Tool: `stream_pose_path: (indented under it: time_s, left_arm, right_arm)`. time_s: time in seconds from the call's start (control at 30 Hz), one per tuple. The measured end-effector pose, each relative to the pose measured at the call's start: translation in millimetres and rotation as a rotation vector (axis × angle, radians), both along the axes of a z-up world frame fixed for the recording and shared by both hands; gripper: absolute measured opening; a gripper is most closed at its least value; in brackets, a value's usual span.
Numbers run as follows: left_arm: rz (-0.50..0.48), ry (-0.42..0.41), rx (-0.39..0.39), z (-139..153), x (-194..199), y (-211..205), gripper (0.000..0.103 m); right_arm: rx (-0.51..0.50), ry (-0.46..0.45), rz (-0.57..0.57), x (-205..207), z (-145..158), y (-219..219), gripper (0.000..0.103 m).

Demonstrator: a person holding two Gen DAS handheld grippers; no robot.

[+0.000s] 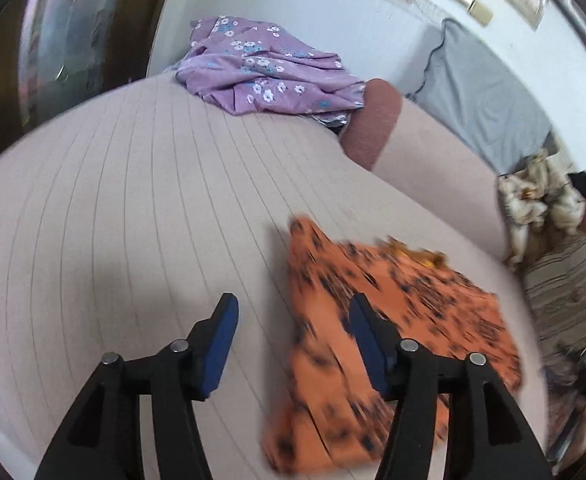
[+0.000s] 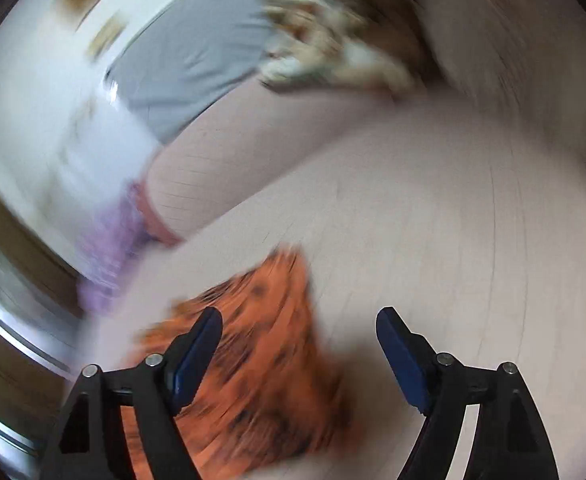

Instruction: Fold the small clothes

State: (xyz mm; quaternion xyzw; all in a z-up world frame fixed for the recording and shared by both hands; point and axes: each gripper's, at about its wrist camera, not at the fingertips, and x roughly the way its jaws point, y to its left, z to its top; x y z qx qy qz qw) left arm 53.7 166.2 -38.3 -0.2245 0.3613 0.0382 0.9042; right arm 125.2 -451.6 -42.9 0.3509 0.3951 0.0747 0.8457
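The orange garment (image 1: 393,344) with dark spots lies on the pale striped bed (image 1: 133,220), in the lower right of the left wrist view and partly folded already, as I judge from its thick layered edges. Both grippers are empty. The left gripper (image 1: 293,304) stands wide open above the garment's left edge, one finger over bare bed and one over the cloth. The right gripper (image 2: 299,316) is also wide open, with the garment at the lower centre of its frame under its left finger.

I think the step in hand is between two folds. The next move calls for each gripper to come down on an edge or a corner and pinch it.

The left view is sharp and shows a purple flowered garment (image 1: 261,64) at the upper centre, probably waiting. The right view is heavily blurred, so there this one is only a purple smear at the left.
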Motion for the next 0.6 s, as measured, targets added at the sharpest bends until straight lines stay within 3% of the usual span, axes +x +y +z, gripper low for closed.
stream_pose_path:
  time_s: [0.1, 0.17, 0.3, 0.43, 0.6]
  left_arm:
    - [-0.019, 0.008, -0.075, -20.8, -35.5, -19.1, 0.068]
    - [-0.052, 0.015, -0.105, -33.9, -44.6, -40.0, 0.068]
    - [-0.073, 0.063, -0.096, -55.7, -36.4, -72.1, 0.068]
    - [-0.039, 0.101, -0.065, -69.0, -20.3, -87.1, 0.068]
    - [0.017, 0.074, -0.059, -68.7, -14.0, -86.1, 0.071]
  right_arm:
    - [0.243, 0.089, -0.015, -62.2, -38.7, 3.0, 0.083]
    - [0.319, 0.133, -0.01, -80.6, -61.9, 13.2, 0.083]
    - [0.389, 0.14, -0.01, -61.0, -85.3, 39.2, 0.083]
    - [0.37, 0.141, -0.034, -32.4, -85.2, 59.3, 0.082]
    - [0.378, 0.181, -0.159, -16.1, -90.7, 64.0, 0.083]
